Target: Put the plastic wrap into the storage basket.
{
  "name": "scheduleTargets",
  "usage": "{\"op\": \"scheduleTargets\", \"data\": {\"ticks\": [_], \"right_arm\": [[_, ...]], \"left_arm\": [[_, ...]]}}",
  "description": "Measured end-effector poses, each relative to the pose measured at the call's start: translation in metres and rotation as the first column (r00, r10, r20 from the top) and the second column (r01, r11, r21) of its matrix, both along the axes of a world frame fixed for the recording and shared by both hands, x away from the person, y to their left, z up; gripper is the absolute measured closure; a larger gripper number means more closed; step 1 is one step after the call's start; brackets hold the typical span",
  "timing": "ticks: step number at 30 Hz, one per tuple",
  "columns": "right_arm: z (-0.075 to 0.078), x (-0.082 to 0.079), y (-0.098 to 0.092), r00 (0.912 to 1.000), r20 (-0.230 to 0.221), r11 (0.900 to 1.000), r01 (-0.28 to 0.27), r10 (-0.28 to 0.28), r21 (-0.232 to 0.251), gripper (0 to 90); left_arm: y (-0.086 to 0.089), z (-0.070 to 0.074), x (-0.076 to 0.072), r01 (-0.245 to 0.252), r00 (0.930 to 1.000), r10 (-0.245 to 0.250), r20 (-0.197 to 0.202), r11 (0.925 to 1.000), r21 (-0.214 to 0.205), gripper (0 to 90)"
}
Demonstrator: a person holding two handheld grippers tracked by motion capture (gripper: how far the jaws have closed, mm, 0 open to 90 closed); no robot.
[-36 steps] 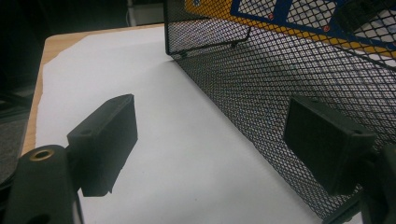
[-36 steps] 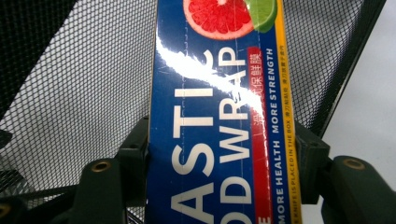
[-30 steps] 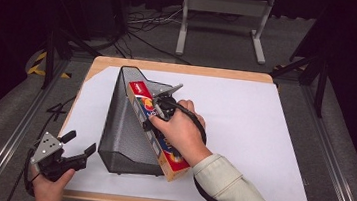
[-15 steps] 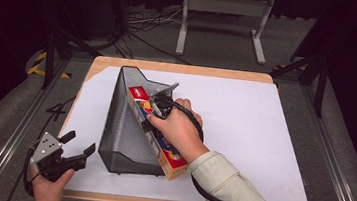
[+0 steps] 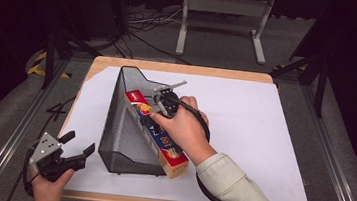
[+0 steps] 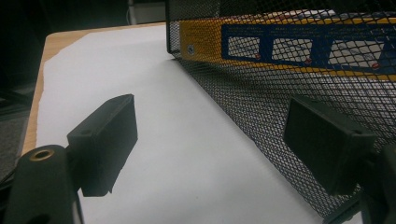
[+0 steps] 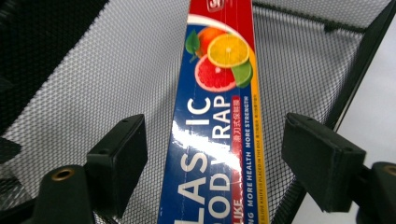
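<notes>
Mesh of black wire formed a wedge-shaped basket (image 5: 125,135) that stood on the white sheet (image 5: 258,139) covering the wooden table (image 5: 180,69), toward the left side. A long box of plastic wrap (image 5: 162,141) lay along the basket's right edge, its far end inside the basket and its near end sticking out toward the near edge of the table. In the high view the right hand (image 5: 183,128) covered the middle of the box, so the printing there was hidden.

The right gripper (image 7: 212,154) was held over the far part of the box. Its jaws stood wide apart, one on each side of the box, and they did not touch it. The box's label was cut off at the bottom of the right gripper view.

The left gripper (image 5: 78,150) was near the left near corner of the table, just beside the basket. Its jaws were also wide apart and held nothing. In the left gripper view the box (image 6: 299,46) was seen only through the mesh, and its small print was too blurred to read.
</notes>
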State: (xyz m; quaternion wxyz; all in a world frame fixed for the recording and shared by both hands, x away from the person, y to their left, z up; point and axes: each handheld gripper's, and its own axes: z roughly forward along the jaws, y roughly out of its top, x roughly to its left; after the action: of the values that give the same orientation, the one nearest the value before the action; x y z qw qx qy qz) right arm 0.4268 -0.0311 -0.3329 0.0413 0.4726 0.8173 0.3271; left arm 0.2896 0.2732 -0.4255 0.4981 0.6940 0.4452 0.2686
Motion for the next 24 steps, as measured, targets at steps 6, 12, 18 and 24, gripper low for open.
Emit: {"op": "scheduleTargets", "data": {"ticks": [6,12,18,24], "right_arm": [[0.015,-0.010,-0.014,0.9938,0.104,0.9967,-0.046,0.039,0.067,21.7],[0.029,-0.020,-0.029,0.9760,0.210,0.9863,-0.088,0.057,0.139,21.0],[0.037,-0.029,-0.045,0.9605,0.270,0.9802,-0.114,0.067,0.162,19.7],[0.044,-0.032,-0.069,0.9576,0.283,0.9809,-0.103,0.053,0.165,19.3]], "left_arm": [[-0.001,0.000,0.001,0.002,1.0000,-0.002,-0.001,1.0000,0.001,18.3],[-0.001,0.000,0.001,0.003,1.0000,-0.003,0.002,1.0000,0.001,18.4],[-0.002,0.000,0.002,0.004,1.0000,-0.004,-0.004,1.0000,0.002,18.3],[-0.001,0.000,0.002,0.006,1.0000,-0.006,-0.003,1.0000,0.006,18.3]]}}
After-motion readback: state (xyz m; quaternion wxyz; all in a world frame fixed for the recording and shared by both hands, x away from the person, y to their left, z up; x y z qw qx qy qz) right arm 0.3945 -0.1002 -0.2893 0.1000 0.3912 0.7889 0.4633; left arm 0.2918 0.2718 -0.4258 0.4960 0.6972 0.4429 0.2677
